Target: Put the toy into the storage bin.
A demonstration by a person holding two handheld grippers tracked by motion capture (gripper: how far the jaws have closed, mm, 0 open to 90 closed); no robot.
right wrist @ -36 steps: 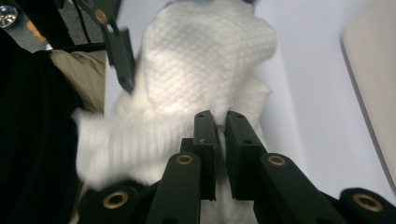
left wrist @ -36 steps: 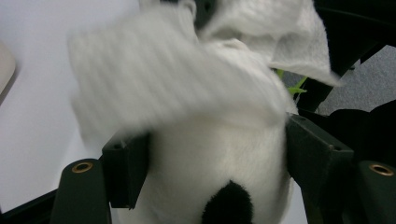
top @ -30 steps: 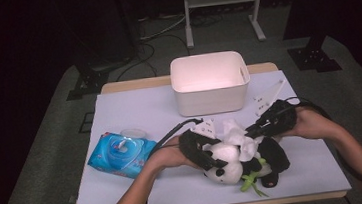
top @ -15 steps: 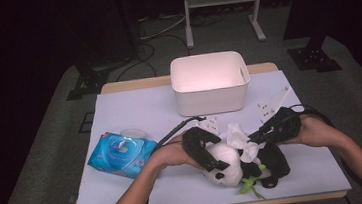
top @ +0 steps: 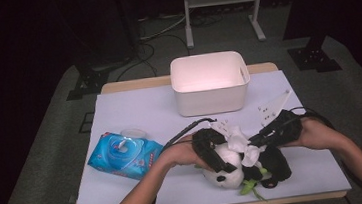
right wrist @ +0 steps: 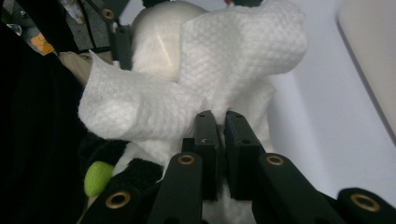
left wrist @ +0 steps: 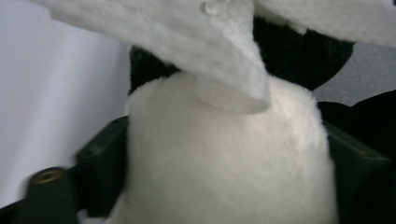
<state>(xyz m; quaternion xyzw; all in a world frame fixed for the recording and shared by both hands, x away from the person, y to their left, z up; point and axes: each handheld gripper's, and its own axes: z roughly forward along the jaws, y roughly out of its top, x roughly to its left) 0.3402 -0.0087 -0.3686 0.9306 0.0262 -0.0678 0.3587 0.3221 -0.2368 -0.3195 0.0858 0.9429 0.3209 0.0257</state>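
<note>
The plush panda (top: 228,170) lies on the near part of the white table cover (top: 134,111), in front of the white bin (top: 210,83). The left gripper (top: 214,154) has its jaws set on either side of the panda's white body, having just been narrowing. The right gripper (right wrist: 217,123) has its jaws pressed together, pinching a white wipe (right wrist: 210,79) over the panda.
</note>
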